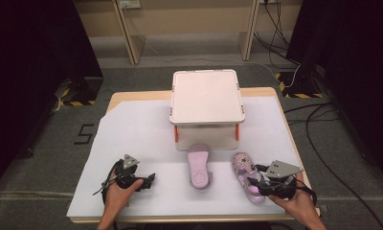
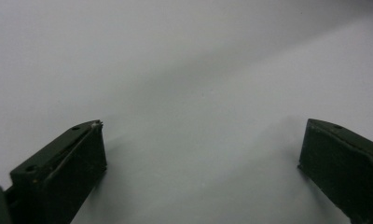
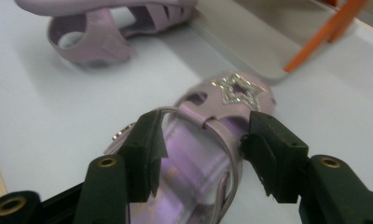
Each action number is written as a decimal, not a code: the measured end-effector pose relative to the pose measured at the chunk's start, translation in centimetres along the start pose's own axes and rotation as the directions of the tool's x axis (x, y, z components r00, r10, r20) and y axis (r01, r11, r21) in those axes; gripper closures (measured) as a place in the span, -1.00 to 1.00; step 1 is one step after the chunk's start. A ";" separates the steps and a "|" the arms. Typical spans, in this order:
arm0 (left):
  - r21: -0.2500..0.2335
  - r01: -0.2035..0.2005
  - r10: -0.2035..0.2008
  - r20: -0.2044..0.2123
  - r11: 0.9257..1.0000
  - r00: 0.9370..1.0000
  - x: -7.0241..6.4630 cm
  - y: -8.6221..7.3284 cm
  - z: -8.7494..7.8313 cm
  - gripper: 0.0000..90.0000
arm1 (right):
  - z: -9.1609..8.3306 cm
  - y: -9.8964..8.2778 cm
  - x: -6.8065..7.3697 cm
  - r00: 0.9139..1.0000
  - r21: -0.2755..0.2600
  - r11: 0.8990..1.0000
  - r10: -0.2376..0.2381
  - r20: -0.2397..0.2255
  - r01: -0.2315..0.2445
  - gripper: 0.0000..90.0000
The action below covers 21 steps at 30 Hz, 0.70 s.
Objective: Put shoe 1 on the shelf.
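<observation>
At the table's near edge, our right gripper (image 3: 201, 154) straddles the upright sandal (image 3: 208, 140), jaws spread beside its strap, not pinching. The second sandal (image 1: 199, 165) lies overturned before the shelf (image 1: 206, 98), which stands bare; our left gripper (image 1: 149, 179) rests spread. Both shoes seemingly remain to be placed.

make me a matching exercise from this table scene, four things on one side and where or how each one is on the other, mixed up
Things:
1. upright sandal
2. flipped sandal
3. rack
4. left gripper

Places or states:
A. open over bare white sheet
B. sole up, in front of the rack
C. between the right gripper's jaws
D. at the table's far side, top shelf bare

Pairs: 1-C, 2-B, 3-D, 4-A
</observation>
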<state>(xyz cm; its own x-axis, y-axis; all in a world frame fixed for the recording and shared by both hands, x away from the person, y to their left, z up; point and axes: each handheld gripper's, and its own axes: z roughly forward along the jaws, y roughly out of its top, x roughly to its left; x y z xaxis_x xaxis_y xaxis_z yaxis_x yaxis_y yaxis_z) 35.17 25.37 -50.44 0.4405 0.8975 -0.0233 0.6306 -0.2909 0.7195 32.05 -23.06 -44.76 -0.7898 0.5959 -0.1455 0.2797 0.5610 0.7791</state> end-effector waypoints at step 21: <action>0.000 0.001 -0.001 0.000 1.000 1.000 0.0 0.0 0.0 -1.00 | 0.8 1.5 0.4 0.968 0.018 0.974 -0.228 0.103 0.227 0.88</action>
<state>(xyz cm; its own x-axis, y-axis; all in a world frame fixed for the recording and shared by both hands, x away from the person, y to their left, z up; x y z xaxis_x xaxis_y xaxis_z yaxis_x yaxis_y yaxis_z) 35.16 25.35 -50.44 0.4399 0.8977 -0.0233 0.6305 -0.2902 0.7199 32.60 -21.48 -44.15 -0.7724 0.5082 -0.3809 0.1030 0.6920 0.7145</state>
